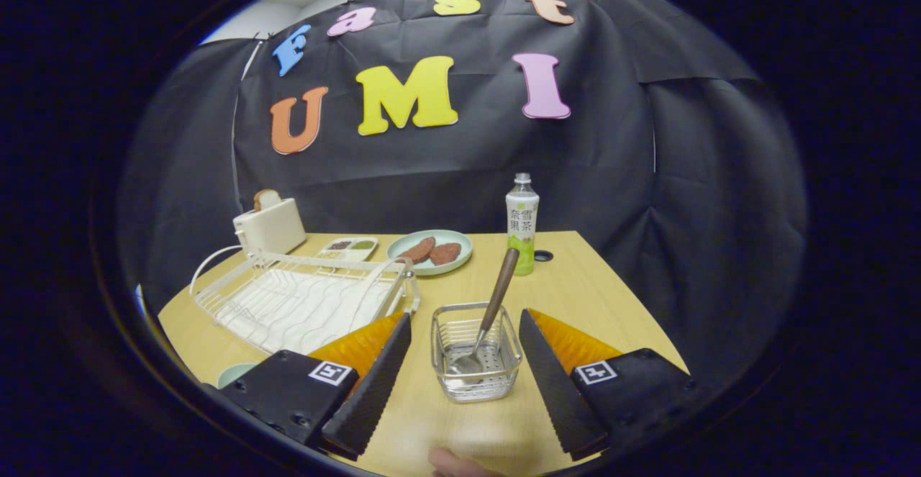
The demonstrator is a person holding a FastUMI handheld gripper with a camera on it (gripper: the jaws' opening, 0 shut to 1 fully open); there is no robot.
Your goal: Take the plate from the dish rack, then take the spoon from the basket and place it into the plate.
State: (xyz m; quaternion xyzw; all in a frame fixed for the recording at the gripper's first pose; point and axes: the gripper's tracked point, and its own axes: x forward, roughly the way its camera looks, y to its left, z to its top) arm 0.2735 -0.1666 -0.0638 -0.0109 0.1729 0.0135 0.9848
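Claw (465,358): released, straddling small wire-mesh metal basket (475,353). Inside basket: wooden-handled metal spoon (491,309), leaning. Risk: fingers catching basket rim, tipping it.

A wooden-handled spoon (489,319) leans upright in the wire basket (476,351) (bowl down) near the table's front edge; white dish rack (302,301) left.

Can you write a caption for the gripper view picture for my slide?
Open gripper with its fingers on either side of the basket holding the spoon, beside the dish rack.
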